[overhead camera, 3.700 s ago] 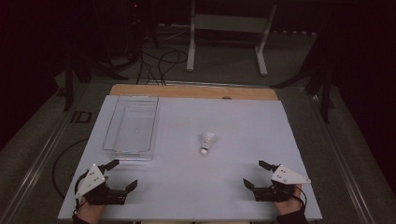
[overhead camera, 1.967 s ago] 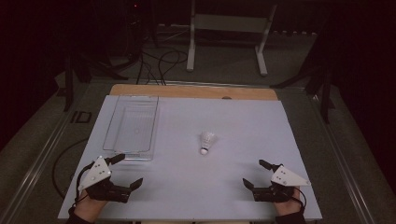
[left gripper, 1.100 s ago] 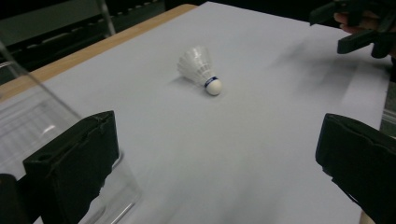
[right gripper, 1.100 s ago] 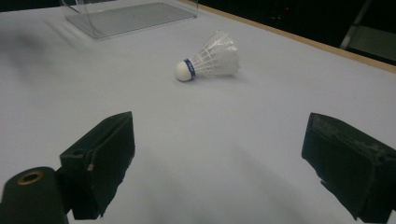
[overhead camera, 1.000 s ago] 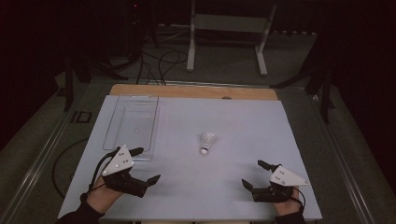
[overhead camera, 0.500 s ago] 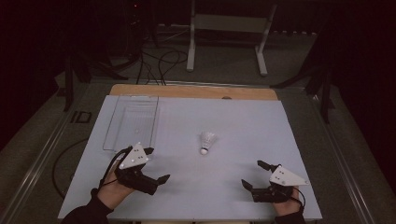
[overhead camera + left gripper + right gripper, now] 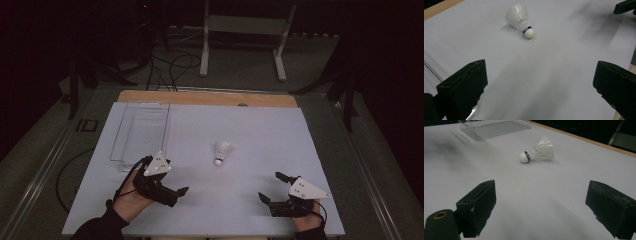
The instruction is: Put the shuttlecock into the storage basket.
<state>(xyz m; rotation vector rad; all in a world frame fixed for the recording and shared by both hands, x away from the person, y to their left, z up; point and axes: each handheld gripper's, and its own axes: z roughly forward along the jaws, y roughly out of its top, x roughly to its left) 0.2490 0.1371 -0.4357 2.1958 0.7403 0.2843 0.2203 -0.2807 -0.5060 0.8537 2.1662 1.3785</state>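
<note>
Lying flat, shuttlecock [image 7: 222, 151], cork toward person

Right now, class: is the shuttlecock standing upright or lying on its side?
On its side. The shuttlecock lies on the table, its cork and feather skirt both resting on the surface.

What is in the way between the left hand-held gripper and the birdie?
Nothing visible. The left hand-held gripper has its jaws open toward the shuttlecock, and bare white table lies between them. The clear tray sits off to the side.
</note>
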